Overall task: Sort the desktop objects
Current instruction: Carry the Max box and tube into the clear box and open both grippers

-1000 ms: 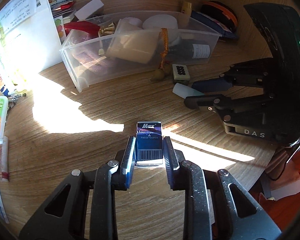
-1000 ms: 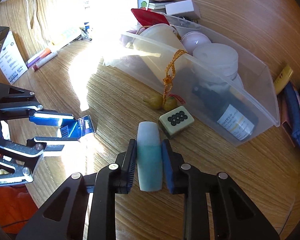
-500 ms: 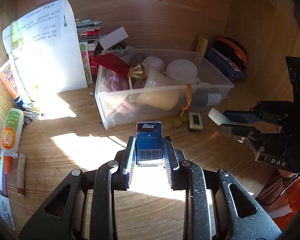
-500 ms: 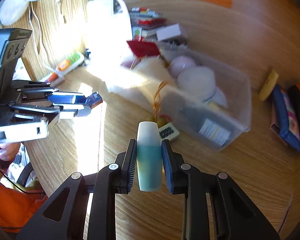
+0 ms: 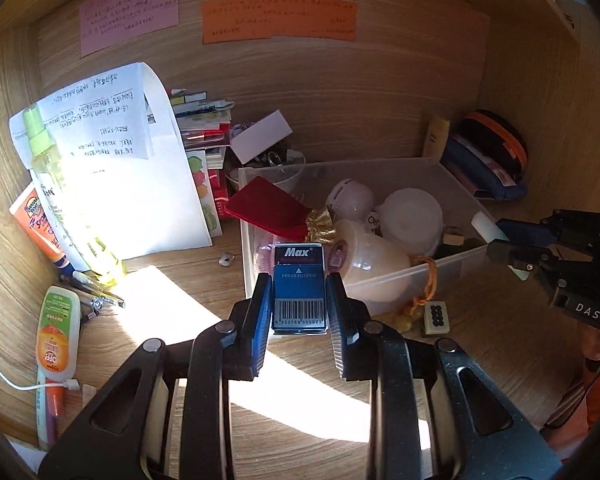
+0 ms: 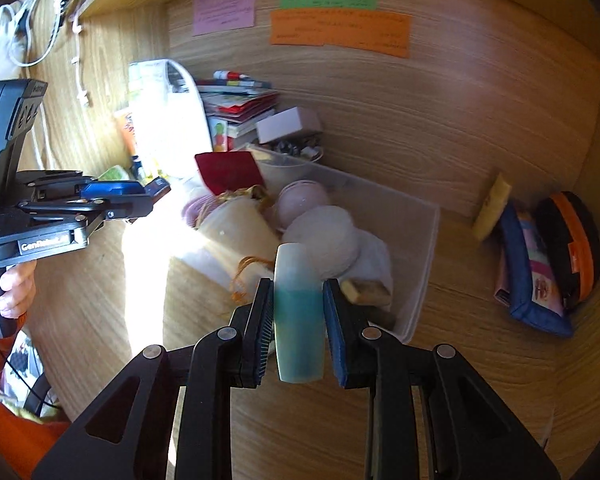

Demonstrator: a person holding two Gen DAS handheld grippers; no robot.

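Left wrist view: the left claw point(image 5: 299, 300) is clamped on a small dark-blue "Max" staple box with a barcode point(image 5: 299, 288), held off the wooden counter point(image 5: 172, 312) in front of the near wall of a clear plastic storage bin point(image 5: 452, 264). The bin is crowded: a red flat card point(image 5: 266, 209), a cream plastic bottle lying on its side point(image 5: 370, 258), a pale pink round jar point(image 5: 350, 199) and a white round lidded tub point(image 5: 412, 216). An orange cord point(image 5: 428, 282) hangs over the bin's front wall toward a white mahjong tile with black dots point(image 5: 435, 318) on the counter. If the box is let go from here, it would likely strike the rim or the sloping bottle and tumble back out onto the counter.

Right wrist view: the right claw point(image 6: 299, 320) grips a translucent tube with turquoise liquid point(image 6: 299, 312), which is held in the air over the bin's point(image 6: 424, 240) near corner. The left claw point(image 6: 156, 196) with its blue box hovers just beside the bin's far end. Both loads seem bound for the same full bin; the claws could knock each other, or the smooth round tube could slip or roll off the piled contents.
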